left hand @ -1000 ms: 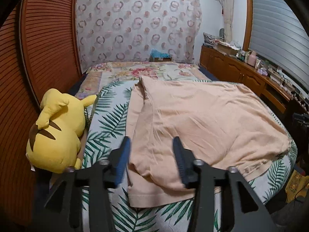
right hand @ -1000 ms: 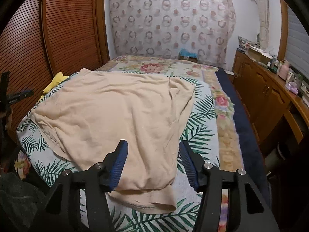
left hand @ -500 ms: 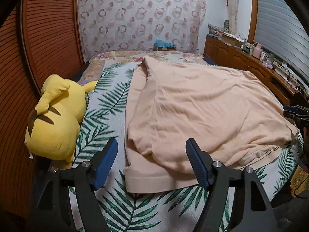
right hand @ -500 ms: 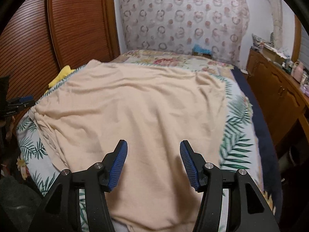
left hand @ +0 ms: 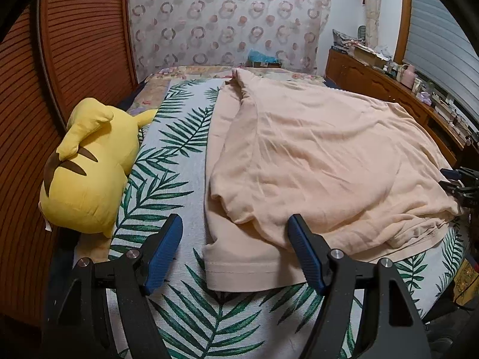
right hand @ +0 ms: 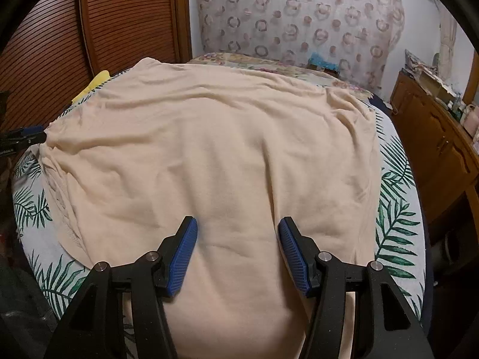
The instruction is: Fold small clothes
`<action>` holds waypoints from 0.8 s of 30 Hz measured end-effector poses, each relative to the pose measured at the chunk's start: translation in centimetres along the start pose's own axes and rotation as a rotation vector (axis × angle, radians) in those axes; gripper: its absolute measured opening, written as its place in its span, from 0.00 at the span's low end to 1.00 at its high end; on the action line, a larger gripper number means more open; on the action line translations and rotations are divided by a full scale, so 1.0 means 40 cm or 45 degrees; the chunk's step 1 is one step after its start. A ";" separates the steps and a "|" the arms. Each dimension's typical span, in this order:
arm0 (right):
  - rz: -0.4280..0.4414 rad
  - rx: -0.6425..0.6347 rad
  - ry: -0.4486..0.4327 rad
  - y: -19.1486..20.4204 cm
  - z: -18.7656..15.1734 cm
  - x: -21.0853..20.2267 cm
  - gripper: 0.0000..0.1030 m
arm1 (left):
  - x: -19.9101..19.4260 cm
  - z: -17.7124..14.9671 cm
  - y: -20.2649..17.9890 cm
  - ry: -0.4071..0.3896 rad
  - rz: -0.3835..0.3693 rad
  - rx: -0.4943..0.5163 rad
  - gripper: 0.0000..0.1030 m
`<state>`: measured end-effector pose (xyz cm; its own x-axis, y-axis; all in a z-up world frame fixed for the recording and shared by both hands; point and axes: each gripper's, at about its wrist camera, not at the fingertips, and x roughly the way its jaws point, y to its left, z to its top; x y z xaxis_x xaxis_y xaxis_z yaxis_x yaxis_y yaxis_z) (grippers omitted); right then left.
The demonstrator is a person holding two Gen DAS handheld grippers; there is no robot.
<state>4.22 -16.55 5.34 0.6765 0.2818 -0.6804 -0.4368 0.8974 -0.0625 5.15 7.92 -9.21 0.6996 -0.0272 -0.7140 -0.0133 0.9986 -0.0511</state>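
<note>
Left tool [left hand: 235, 249] has spread wider over the sleeve hem [left hand: 245, 266]; right tool [right hand: 236, 252] has closed in on the shirt [right hand: 215, 155].

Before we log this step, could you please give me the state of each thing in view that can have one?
Peach garment: spread on the bed, creased, one side folded over, not held.
Left gripper: open over the garment's near corner, jaws just widened, nothing gripped.
Right gripper: open above the garment, empty.
Yellow plush toy: lying beside the garment, apart from it.
</note>
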 end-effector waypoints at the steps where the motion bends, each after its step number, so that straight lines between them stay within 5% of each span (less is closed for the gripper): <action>1: 0.004 -0.005 -0.001 0.002 -0.002 -0.003 0.61 | 0.002 0.002 0.002 0.004 -0.001 -0.004 0.71; 11: -0.003 -0.001 -0.012 0.003 -0.016 -0.008 0.64 | -0.017 0.037 0.028 -0.035 -0.034 -0.028 0.71; 17: 0.001 0.003 -0.015 0.000 -0.019 -0.011 0.64 | 0.027 0.042 0.030 0.035 -0.050 -0.022 0.52; 24: 0.005 0.001 -0.015 -0.002 -0.021 -0.012 0.64 | 0.058 0.036 0.024 0.080 -0.041 -0.018 0.50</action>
<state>3.45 -17.04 5.05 0.6820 0.2891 -0.6718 -0.4385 0.8968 -0.0593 7.78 8.88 -9.90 0.6538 -0.0624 -0.7541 -0.0021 0.9964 -0.0843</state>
